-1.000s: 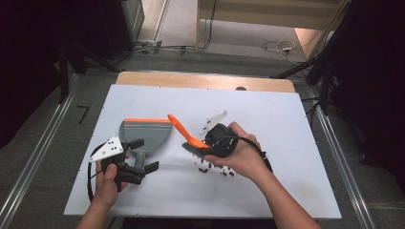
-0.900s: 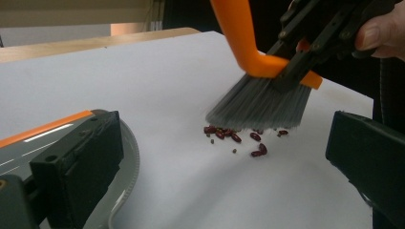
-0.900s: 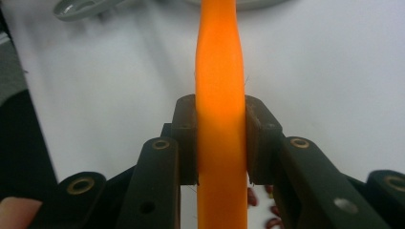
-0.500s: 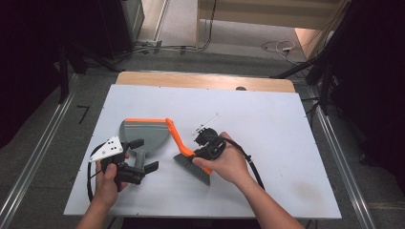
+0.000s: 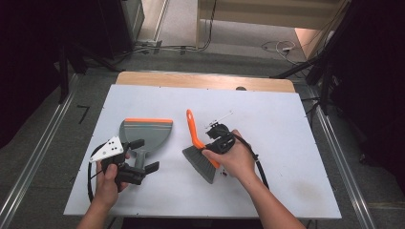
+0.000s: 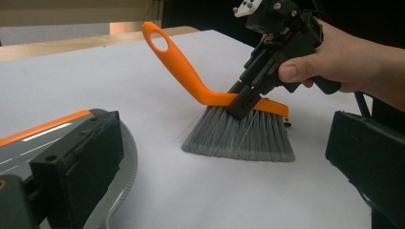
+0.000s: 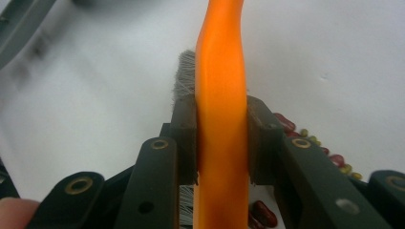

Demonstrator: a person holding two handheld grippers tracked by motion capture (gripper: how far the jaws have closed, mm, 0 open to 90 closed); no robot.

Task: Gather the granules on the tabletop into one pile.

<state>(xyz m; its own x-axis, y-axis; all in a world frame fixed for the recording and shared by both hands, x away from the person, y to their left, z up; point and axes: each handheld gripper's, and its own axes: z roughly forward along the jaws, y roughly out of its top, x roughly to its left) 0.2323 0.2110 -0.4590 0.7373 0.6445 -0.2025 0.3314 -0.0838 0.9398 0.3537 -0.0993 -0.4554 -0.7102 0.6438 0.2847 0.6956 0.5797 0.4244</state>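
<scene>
Because the right gripper (image 5: 216,143) pinches the brush (image 6: 224,102) across its smooth orange spine, not the handle loop, the brush could twist between the jaws once the bristles drag on the desk (image 5: 286,124); that would tip the bristle edge off the surface and leave the beans (image 7: 305,138) behind. In the right gripper view the jaws are closed tight on both sides of the orange bar, with no gap showing. A hard push could also scatter the beans, which lie loose just beside the brush head on the side away from the dustpan (image 5: 145,131). From the left gripper view the bristles rest flat on the desk and the handle slopes up and away from the brush head.

The left gripper (image 5: 138,157) sits at the dustpan's handle end. In its own view one jaw lies close against the pan's grey rim and the other stands well off to the far side, so the jaws look wide apart, but I cannot tell whether they have hold of the handle. If the pan is not held firm, the brush could shove it away. The dustpan lies flat, near the brush, its orange lip on the far side from the person.
</scene>
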